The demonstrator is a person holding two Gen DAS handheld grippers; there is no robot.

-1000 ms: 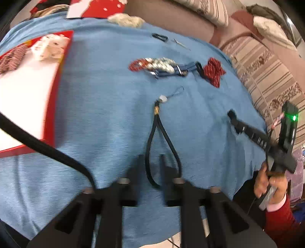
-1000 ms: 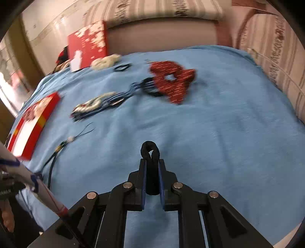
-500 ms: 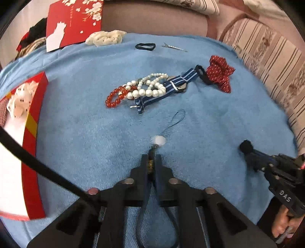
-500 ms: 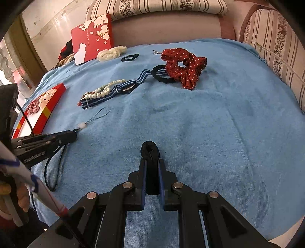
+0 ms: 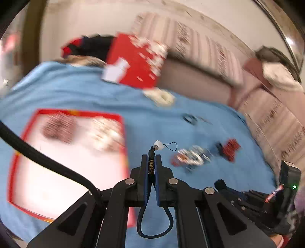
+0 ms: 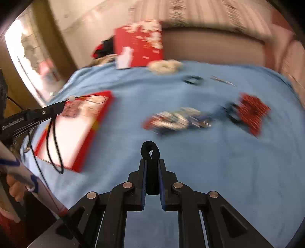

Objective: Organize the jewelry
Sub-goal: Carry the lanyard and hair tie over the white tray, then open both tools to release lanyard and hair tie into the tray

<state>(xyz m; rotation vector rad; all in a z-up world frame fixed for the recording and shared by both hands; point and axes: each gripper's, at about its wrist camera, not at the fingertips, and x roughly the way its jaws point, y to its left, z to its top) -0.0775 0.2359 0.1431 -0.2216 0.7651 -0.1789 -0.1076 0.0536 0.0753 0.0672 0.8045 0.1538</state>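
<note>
Our left gripper [image 5: 152, 162] clenches a black cord [image 5: 151, 166] raised over the red tray [image 5: 17, 152]; right gripper [image 6: 152, 167] clenches a hair tie [image 6: 150, 150].

Two wrist fisheyes, low over a blue terry blanket [image 5: 80, 95]

Both face the striped sofa back [image 6: 209, 11]; both show the open red-rimmed box [image 5: 122, 122] and jewelry.

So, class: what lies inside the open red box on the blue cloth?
Inside the red box two blurred fabric pieces, one reddish, one whitish, on its white lining. Its near corner is hidden behind the left gripper.
</note>
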